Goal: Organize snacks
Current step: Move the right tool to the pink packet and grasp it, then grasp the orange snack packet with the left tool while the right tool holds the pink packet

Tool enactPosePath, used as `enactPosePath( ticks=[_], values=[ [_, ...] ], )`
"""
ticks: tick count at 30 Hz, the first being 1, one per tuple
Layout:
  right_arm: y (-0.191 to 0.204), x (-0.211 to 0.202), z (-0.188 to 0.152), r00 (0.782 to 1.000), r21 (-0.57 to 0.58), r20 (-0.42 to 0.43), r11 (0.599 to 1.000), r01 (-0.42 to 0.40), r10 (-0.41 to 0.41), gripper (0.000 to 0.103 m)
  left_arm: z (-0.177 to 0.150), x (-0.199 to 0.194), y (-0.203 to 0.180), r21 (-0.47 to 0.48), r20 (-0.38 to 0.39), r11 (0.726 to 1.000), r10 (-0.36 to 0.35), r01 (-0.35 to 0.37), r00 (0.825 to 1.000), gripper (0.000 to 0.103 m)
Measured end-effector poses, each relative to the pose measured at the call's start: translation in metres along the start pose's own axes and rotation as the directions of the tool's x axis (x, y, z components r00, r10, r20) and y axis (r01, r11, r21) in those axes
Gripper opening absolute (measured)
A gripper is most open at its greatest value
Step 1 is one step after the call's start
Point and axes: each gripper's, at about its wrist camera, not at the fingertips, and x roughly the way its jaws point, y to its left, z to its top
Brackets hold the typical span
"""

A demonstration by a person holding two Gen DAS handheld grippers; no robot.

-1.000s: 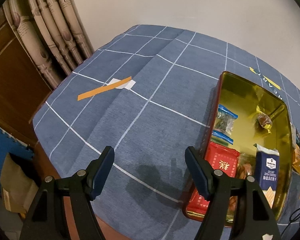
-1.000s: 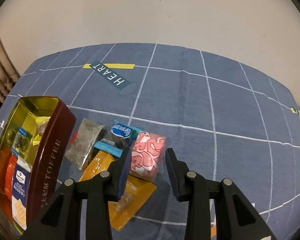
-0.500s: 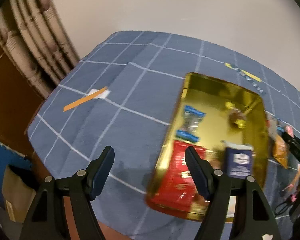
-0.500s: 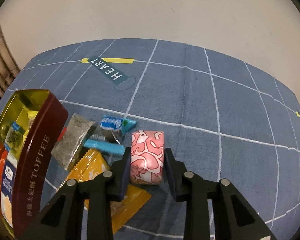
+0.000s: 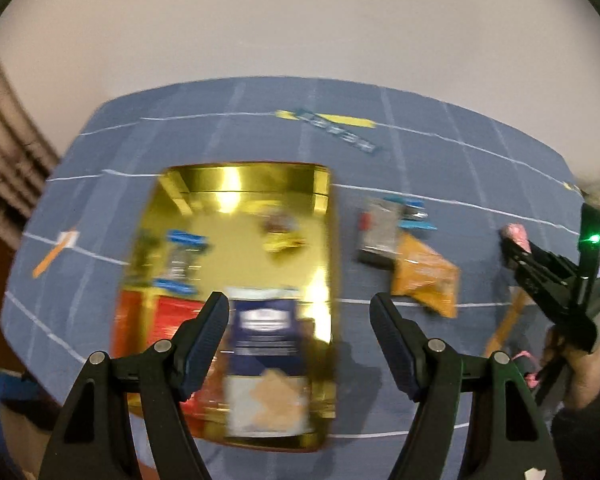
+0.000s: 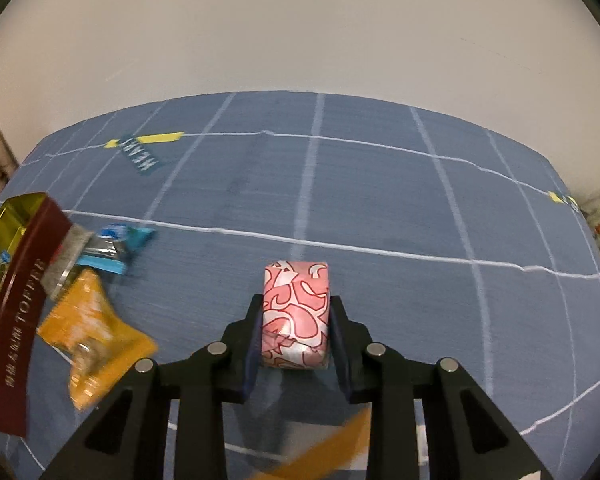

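My right gripper [image 6: 296,304] is shut on a pink and white patterned snack packet [image 6: 296,312] and holds it off the blue cloth. It also shows at the right of the left wrist view [image 5: 514,240]. My left gripper [image 5: 300,312] is open and empty above the gold toffee tin [image 5: 320,240], which holds a dark blue box [image 5: 266,324], a red packet [image 5: 156,312] and small sweets. Beside the tin lie an orange packet [image 6: 88,332], a grey packet [image 6: 70,256] and a blue wrapper [image 6: 118,240].
The tin's maroon wall [image 6: 18,312] stands at the left of the right wrist view. A teal label with yellow tape [image 6: 142,154] lies at the back of the table. Curtains [image 5: 4,148] hang at the far left. An orange tape strip [image 5: 48,258] marks the left side.
My right gripper closed on the pink packet and lifted it away to the right of the other snacks. My left gripper swung right, over the tin.
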Motion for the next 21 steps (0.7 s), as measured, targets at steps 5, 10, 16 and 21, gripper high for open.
enactPosePath(
  ticks=[5, 10, 16, 21],
  values=[
    [-0.029, -0.006, -0.012, 1.0, 0.028, 0.017, 0.999, 0.023, -0.024, 0.031, 0.004, 0.014, -0.038, 0.043, -0.023, 0.998, -0.055, 0.056, 0.998, 0.07],
    [-0.045, -0.012, -0.024, 0.999, 0.029, 0.032, 0.999, 0.033, -0.034, 0.03, 0.009, 0.034, -0.062, 0.04, -0.061, 0.993, -0.105, 0.108, 0.993, 0.07],
    [-0.052, -0.019, -0.035, 0.999, 0.049, 0.043, 0.999, 0.023, -0.026, 0.031, 0.01, 0.06, -0.084, 0.058, -0.093, 0.991, -0.116, 0.122, 0.989, 0.07],
    [-0.049, -0.019, -0.038, 0.998, 0.039, 0.059, 0.999, 0.031, -0.034, 0.031, 0.013, 0.081, -0.094, 0.053, -0.135, 0.99, -0.125, 0.134, 0.983, 0.069]
  ],
)
